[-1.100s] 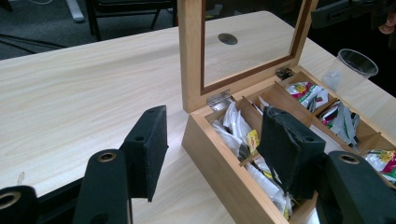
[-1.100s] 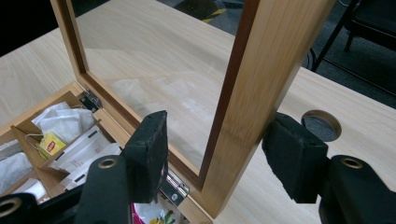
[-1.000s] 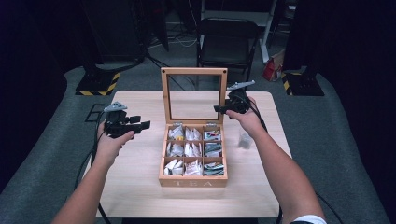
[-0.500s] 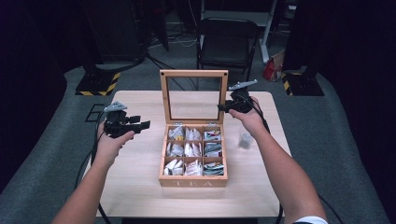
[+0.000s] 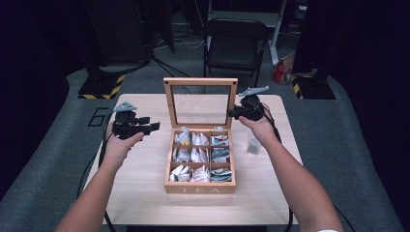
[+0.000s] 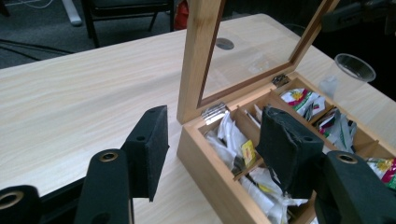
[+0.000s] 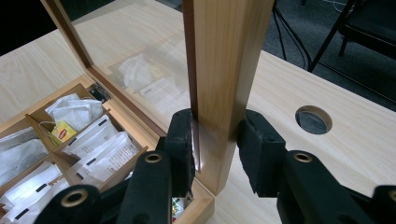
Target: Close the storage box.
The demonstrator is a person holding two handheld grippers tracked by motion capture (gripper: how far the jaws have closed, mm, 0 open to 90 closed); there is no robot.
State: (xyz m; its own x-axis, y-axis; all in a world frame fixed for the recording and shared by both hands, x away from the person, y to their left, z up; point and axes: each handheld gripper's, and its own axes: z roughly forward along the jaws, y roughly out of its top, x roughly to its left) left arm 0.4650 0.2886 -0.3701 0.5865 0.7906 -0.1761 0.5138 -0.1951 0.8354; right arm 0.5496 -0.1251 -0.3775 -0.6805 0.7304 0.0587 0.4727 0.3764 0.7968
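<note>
Light wood table (image 5: pixel 145 193): open tea box (image 5: pixel 200 186) at centre, clear cup (image 5: pixel 253 145) right.

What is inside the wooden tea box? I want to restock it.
The tea box has nine compartments holding tea bags in paper packets, some white, some coloured. What lies beneath the top packets is covered, so counts cannot be told.

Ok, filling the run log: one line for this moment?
right gripper: jaws around lid edge | left gripper: open, beside tea box | lid upright
</note>
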